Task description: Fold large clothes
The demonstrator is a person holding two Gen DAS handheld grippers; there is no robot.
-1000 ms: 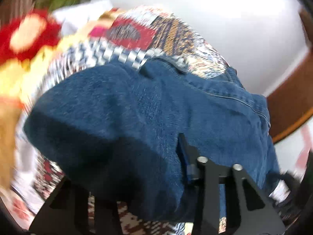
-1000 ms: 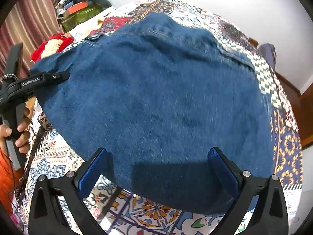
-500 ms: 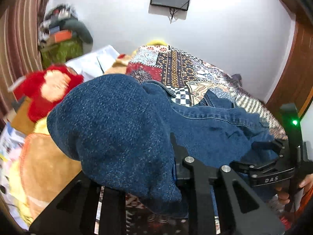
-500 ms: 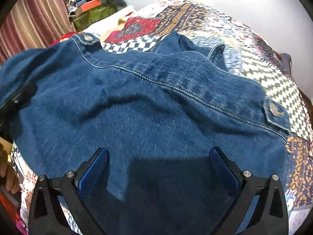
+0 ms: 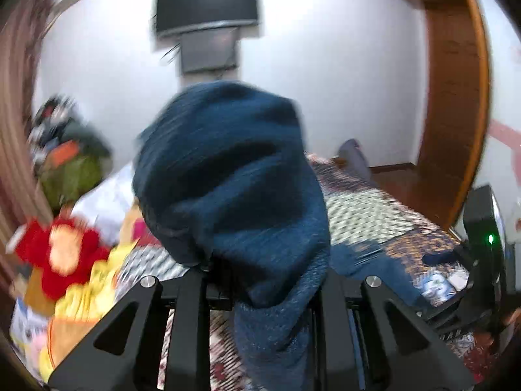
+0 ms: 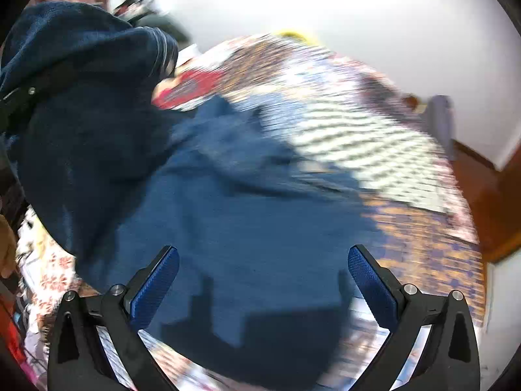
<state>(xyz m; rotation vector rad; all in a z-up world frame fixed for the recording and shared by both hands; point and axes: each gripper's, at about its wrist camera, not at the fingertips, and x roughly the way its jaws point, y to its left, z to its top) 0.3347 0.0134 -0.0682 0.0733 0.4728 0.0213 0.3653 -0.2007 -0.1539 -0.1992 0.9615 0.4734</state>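
Observation:
A large blue denim jacket (image 6: pixel 247 228) lies partly on the patterned bedspread (image 6: pixel 374 137). My left gripper (image 5: pixel 263 280) is shut on a bunched part of the jacket (image 5: pixel 234 176) and holds it lifted above the bed; the cloth hides its fingertips. That lifted part also shows at the left of the right wrist view (image 6: pixel 78 97). My right gripper (image 6: pixel 262 280) is open and empty, its blue pads wide apart just above the jacket's near part. The right gripper also shows at the right edge of the left wrist view (image 5: pixel 482 260).
A red and yellow stuffed toy (image 5: pixel 62 257) and piled items (image 5: pixel 65 159) lie left of the bed. A wall-mounted TV (image 5: pixel 205 6) hangs on the white wall. A wooden door frame (image 5: pixel 456 97) stands at the right. Both views are motion-blurred.
My left gripper has lifted the held jacket part higher and tilted up toward the wall. My right gripper stays open and has tilted up; less jacket fills its view.

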